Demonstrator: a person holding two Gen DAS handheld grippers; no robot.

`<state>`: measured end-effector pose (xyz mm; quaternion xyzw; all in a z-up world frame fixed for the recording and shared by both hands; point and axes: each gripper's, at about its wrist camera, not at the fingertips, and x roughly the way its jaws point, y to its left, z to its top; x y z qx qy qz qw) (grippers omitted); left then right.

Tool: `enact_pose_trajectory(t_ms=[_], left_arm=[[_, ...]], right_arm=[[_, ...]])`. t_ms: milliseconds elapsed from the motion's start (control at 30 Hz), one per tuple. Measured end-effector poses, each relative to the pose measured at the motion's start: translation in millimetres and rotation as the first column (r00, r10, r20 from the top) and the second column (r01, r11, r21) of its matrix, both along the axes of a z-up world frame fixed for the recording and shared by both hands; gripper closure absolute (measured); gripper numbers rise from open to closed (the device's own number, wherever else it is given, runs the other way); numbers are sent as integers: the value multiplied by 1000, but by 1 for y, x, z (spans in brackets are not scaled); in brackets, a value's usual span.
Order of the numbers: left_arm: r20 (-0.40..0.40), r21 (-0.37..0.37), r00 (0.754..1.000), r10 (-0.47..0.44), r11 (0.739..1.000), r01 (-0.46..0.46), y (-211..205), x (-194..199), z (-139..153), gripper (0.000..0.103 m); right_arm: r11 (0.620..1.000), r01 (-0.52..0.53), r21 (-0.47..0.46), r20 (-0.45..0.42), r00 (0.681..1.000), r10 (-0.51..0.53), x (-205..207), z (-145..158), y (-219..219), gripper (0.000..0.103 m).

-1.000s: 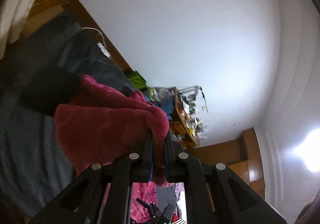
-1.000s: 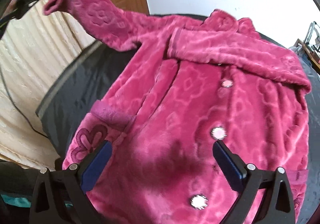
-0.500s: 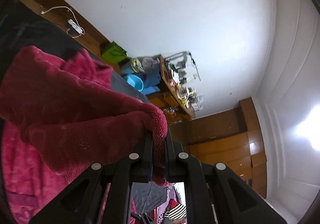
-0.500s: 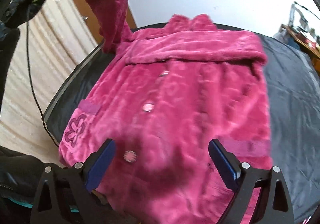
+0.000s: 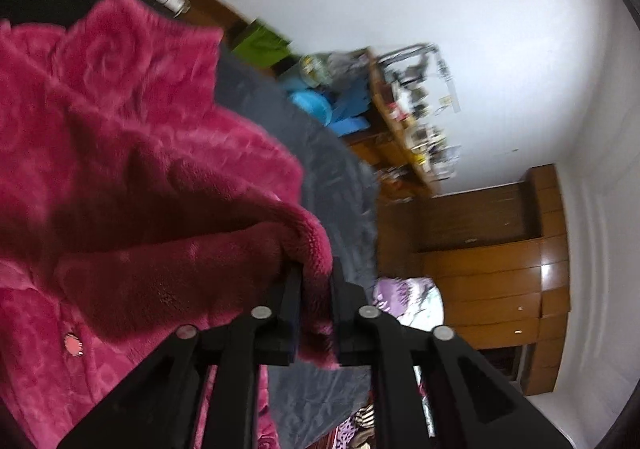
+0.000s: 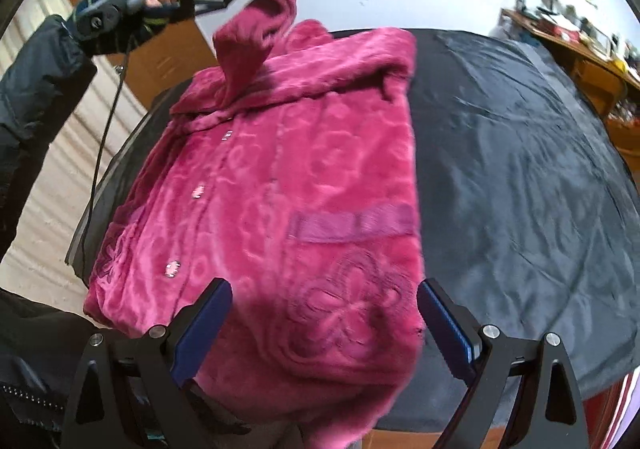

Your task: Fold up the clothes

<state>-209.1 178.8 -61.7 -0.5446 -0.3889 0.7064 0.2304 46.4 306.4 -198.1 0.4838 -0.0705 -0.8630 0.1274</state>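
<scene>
1. The robe (image 6: 280, 189) lies front-up on the dark sheet (image 6: 520, 169), its buttons showing, one sleeve already folded across the chest.
2. The left gripper (image 5: 316, 289) is clamped on the cuff of the other sleeve (image 6: 256, 17) and holds it high over the collar.
3. The right gripper (image 6: 324, 313) hovers over the hem with its jaws wide apart, holding nothing.
4. Risk: the plush cuff is thick, and little of it sits between the fingers; a quick swing could pull it free.
5. Risk: lifting higher may drag the shoulder and disturb the folded sleeve.
6. Risk: a release short of the chest would leave the sleeve bunched.
</scene>
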Motion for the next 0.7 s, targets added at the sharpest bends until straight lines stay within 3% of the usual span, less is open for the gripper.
enact_pose_trajectory(t_ms=[67, 100, 200, 300, 467, 700], left_arm=[[24, 18, 999, -25, 1000, 24, 11, -1, -10, 44], [35, 27, 999, -37, 999, 36, 16, -2, -15, 40], [34, 42, 997, -67, 997, 65, 24, 3, -16, 38], [-3, 1, 998, -62, 998, 62, 11, 11, -5, 36], [-1, -79, 999, 50, 996, -50, -50, 23, 1, 30], [8, -299, 985, 172, 940, -162, -137, 43, -24, 28]], right_arm=[[1000, 18, -5, 5, 1000, -18, 2, -1, 9, 7], [1000, 27, -8, 7, 1000, -27, 2, -2, 13, 7], [998, 54, -15, 15, 998, -54, 5, -4, 26, 7], [998, 60, -37, 0, 998, -60, -12, 2, 31, 7], [995, 56, -80, -37, 998, -59, -50, 17, 34, 7], [989, 48, -141, -89, 994, -61, -104, 38, 38, 7]])
